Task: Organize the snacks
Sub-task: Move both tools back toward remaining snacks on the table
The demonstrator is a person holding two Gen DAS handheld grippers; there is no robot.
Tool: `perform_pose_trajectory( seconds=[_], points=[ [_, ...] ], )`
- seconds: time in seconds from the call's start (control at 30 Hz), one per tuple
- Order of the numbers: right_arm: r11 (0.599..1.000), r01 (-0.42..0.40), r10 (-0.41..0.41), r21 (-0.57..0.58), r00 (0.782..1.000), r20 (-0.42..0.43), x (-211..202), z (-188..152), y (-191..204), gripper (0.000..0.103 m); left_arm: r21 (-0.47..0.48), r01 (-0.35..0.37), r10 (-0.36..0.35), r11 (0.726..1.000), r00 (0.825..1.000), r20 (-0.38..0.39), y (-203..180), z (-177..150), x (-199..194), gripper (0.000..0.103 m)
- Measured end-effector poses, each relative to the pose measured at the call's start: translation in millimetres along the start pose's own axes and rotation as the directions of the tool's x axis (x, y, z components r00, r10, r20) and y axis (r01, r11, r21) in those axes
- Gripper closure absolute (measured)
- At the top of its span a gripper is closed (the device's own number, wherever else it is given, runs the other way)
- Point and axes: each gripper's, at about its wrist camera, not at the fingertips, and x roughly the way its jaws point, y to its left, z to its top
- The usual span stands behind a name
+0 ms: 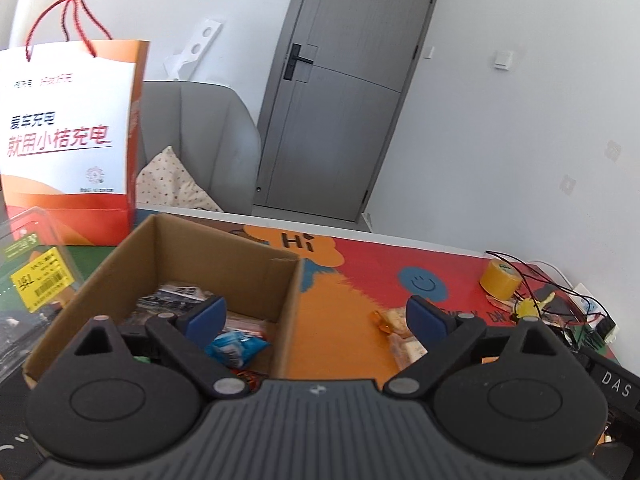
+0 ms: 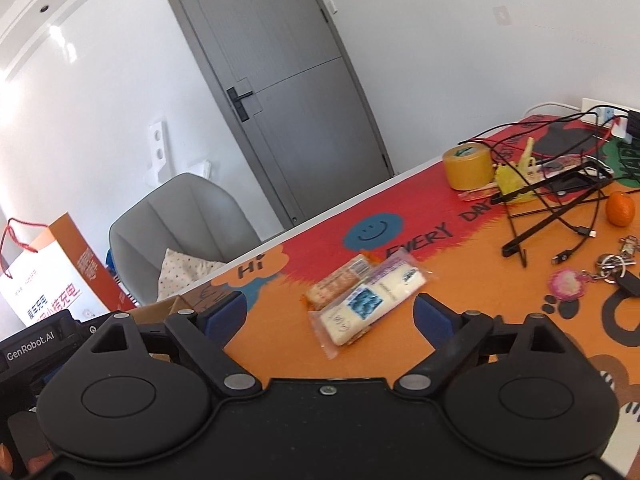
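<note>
Both your grippers hang wide and empty over the bright cartoon table mat.

Your left gripper [image 1: 314, 314] sits at the near edge of the open cardboard box [image 1: 224, 248], where a blue snack packet [image 1: 236, 348] and other wrappers lie; nothing is between its fingers. Your right gripper [image 2: 330, 316] gapes just short of two wrapped snack bars [image 2: 360, 296] lying side by side and touching on the orange part of the mat [image 2: 460, 300]. Beyond them stand a yellow tape roll [image 2: 468, 168], tangled black cables [image 2: 560, 200] and an orange fruit [image 2: 620, 208]. Behind the table: a grey door [image 2: 288, 92], a grey chair [image 2: 184, 216], white walls, and an orange paper bag [image 1: 72, 132] beside the box.
</note>
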Motion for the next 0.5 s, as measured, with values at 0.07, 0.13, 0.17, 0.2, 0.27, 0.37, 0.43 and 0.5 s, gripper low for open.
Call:
perform_pose_trajectory(
  seconds=[0.07,0.13,0.17,0.2,0.27,0.37,0.43,0.5],
  points=[
    [1.0,0.007,-0.007,0.014,1.0,0.005,-2,2,-8,0.012,0.009,0.012,-0.012,1.0,1.0,-0.005,-8,-1,3,0.007],
    [1.0,0.011,-0.011,0.025,1.0,0.008,-2,3,-15,0.012,0.022,0.024,-0.024,0.999,1.0,-0.007,-15,-3,7,0.007],
    [0.999,0.013,-0.013,0.032,1.0,0.009,-2,3,-18,0.012,0.028,0.027,-0.027,0.999,1.0,-0.012,-19,-3,10,0.007],
    [0.999,0.015,-0.015,0.039,1.0,0.01,-2,4,-22,0.012,0.031,0.029,-0.028,0.999,0.999,-0.017,-22,-4,12,0.007],
    [0.998,0.023,-0.023,0.057,1.0,0.008,0,5,-30,0.012,0.035,0.04,-0.039,0.999,0.999,-0.026,-27,-5,18,0.007],
    [0.996,0.03,-0.03,0.082,1.0,0.002,4,5,-40,0.013,0.043,0.05,-0.049,0.998,0.998,-0.033,-35,-6,26,0.007],
    [0.995,0.033,-0.032,0.097,0.999,-0.007,8,5,-44,0.015,0.045,0.06,-0.058,0.997,0.998,-0.036,-39,-6,34,0.007],
    [0.993,0.032,-0.03,0.111,0.999,-0.017,14,6,-47,0.018,0.047,0.07,-0.068,0.996,0.997,-0.043,-42,-5,43,0.007]
  ],
)
